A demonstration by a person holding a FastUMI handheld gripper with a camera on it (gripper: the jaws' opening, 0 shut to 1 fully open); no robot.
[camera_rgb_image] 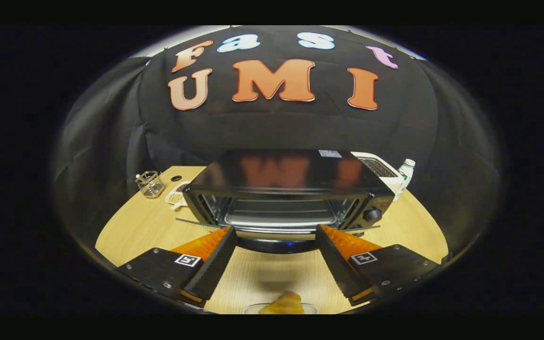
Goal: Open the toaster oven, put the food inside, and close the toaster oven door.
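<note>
Held the tool (275, 230) wide open, with its two fingers (215, 264) far apart and nothing gripped between them. Likely kept that way to be ready to take the food.

Pointed straight at the toaster oven (291, 172), just ahead of the fingertips, in the middle of the tabletop (135, 231). Found its door (272, 245) folded down flat toward the tool, so the first step looked done. Left open like that, probably, to make room for the food to go in.

Saw the food (286, 302) lying close under the tool, between the two fingers and nearer than their tips. Looked golden and puffy, like a small bread roll or pastry, a bit blurry. Rested on a clear plate (253, 309), not yet inside the oven.

Looked black and shiny on top of the oven, with the wall mirrored in it. Showed a silver wire rack (279, 215) inside, bare and waiting. Carried a round black knob (372, 214) on its right front.

Spotted a wire basket (150, 183) and a small dish (176, 196) off to the left side. Spotted a white toaster (378, 166) and a bottle (406, 172) behind on the right, well out of the way.
</note>
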